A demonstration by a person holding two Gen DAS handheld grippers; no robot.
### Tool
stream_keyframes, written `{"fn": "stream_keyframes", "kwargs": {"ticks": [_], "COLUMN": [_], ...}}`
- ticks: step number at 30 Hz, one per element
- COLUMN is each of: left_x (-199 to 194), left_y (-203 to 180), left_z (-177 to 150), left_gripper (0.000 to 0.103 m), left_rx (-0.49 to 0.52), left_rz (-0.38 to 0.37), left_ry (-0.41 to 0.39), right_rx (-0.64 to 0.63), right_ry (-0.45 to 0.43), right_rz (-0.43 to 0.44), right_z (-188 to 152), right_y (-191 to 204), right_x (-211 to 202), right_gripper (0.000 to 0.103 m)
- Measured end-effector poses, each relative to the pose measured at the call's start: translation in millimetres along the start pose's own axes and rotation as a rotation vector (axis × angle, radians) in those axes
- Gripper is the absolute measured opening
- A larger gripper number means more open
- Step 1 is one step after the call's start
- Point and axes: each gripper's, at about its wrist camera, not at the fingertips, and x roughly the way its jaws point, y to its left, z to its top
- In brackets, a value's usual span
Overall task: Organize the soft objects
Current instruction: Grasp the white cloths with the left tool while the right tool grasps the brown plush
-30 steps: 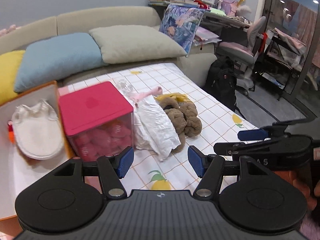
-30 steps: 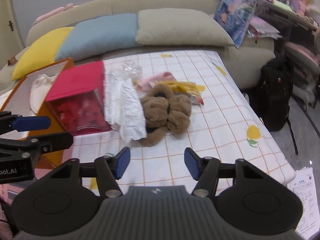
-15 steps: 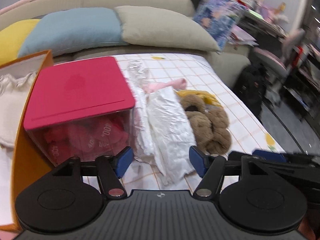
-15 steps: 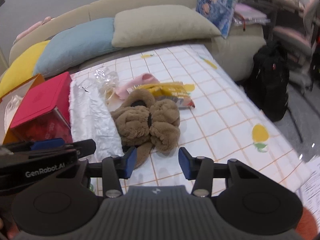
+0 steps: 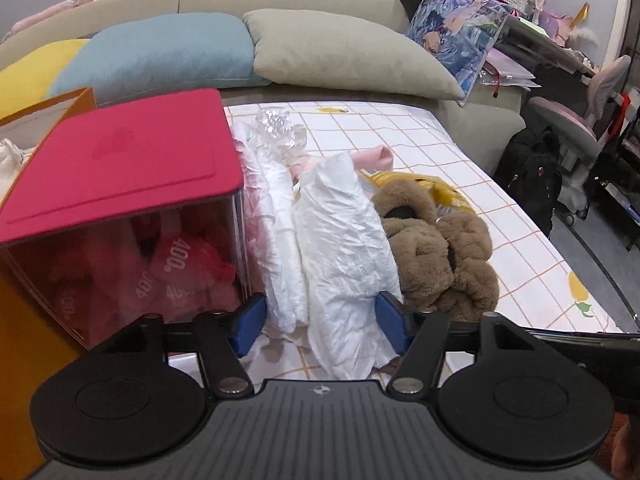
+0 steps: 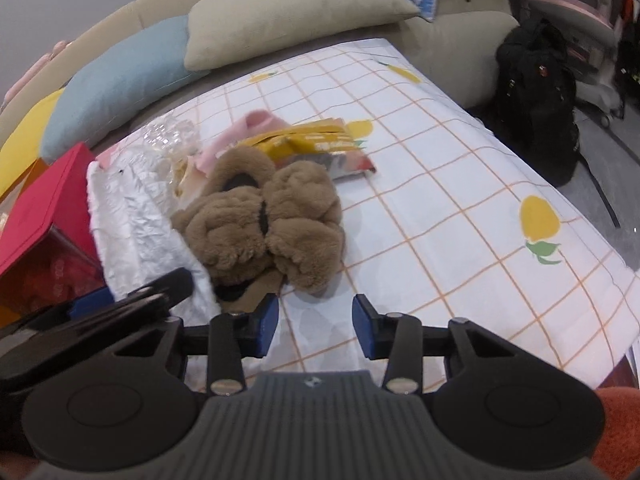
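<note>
A checked sheet with lemon prints (image 6: 460, 184) covers the bed, backed by blue (image 5: 160, 54) and beige pillows (image 5: 340, 52). A clear box with a pink lid (image 5: 124, 168) stands at the left. Beside it lies a crumpled white cloth (image 5: 344, 248), and touching that, a brown plush toy (image 6: 272, 220) — a yellow packet (image 6: 316, 144) behind it. The left gripper (image 5: 320, 322) straddles the cloth's near end, jaws closing, pads not yet pressing. The right gripper (image 6: 314, 330) hangs near the plush, closing on nothing.
</note>
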Motion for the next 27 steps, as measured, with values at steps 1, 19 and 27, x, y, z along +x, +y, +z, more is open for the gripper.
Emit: {"fn": "stream_keyframes", "kwargs": {"ticks": [1, 19, 27], "left_x": [0.9, -32.4, -65.0], "left_y": [0.9, 9.0, 15.3], "left_z": [-0.5, 2.2, 4.8], "left_gripper": [0.056, 0.009, 0.009], "left_rx": [-0.001, 0.092, 0.092], "left_rz": [-0.003, -0.066, -0.094], "left_ry": [0.004, -0.028, -0.018], "right_rx": [-0.009, -0.09, -0.117], "right_ry": [0.004, 0.047, 0.033], "right_rz": [0.007, 0.135, 0.16], "right_z": [-0.4, 2.3, 3.8], "right_y": [1.7, 25.0, 27.9], "right_x": [1.3, 33.2, 18.6], "right_gripper": [0.041, 0.029, 0.006]}}
